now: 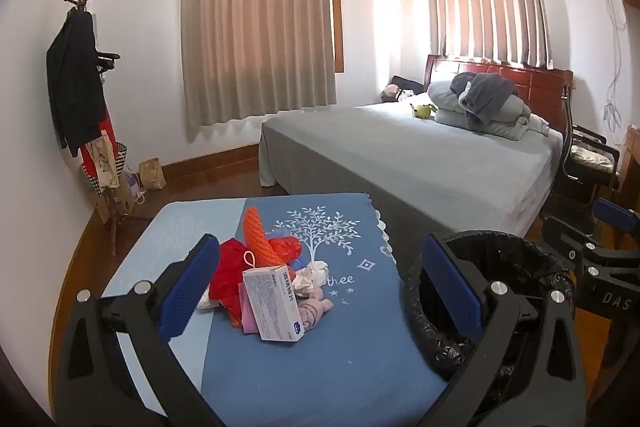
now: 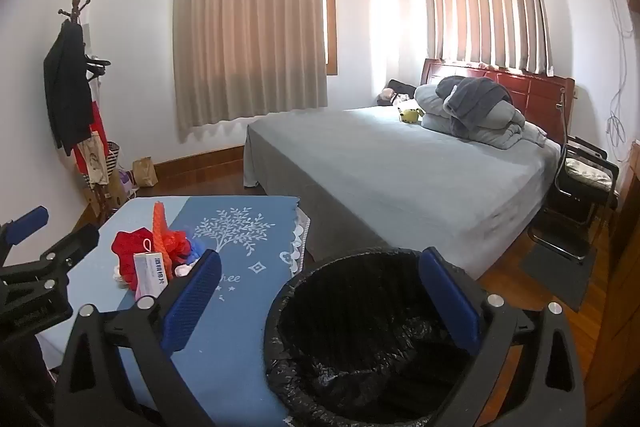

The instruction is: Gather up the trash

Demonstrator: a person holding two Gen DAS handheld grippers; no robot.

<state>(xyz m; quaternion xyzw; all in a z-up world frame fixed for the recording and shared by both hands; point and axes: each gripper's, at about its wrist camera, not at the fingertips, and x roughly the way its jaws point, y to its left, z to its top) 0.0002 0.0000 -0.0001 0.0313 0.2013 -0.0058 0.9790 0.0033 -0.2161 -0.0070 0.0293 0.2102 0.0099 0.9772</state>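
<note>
Trash pile [image 1: 272,283] btwn wide left claw [image 1: 320,279] pads, untouched.

The worktop [image 1: 340,339] wears a deep blue cloth printed with a white tree and small stars, with a paler blue band along its left side. On it lie an orange netted piece [image 1: 258,237], red mesh [image 1: 230,275], a white box with blue print [image 1: 272,301] and a pink knot [image 1: 316,309]. Right of the worktop, the bin [image 2: 360,331] is lined in glossy black. Both grippers have black frames and blue textured pads [image 1: 194,287].
</note>
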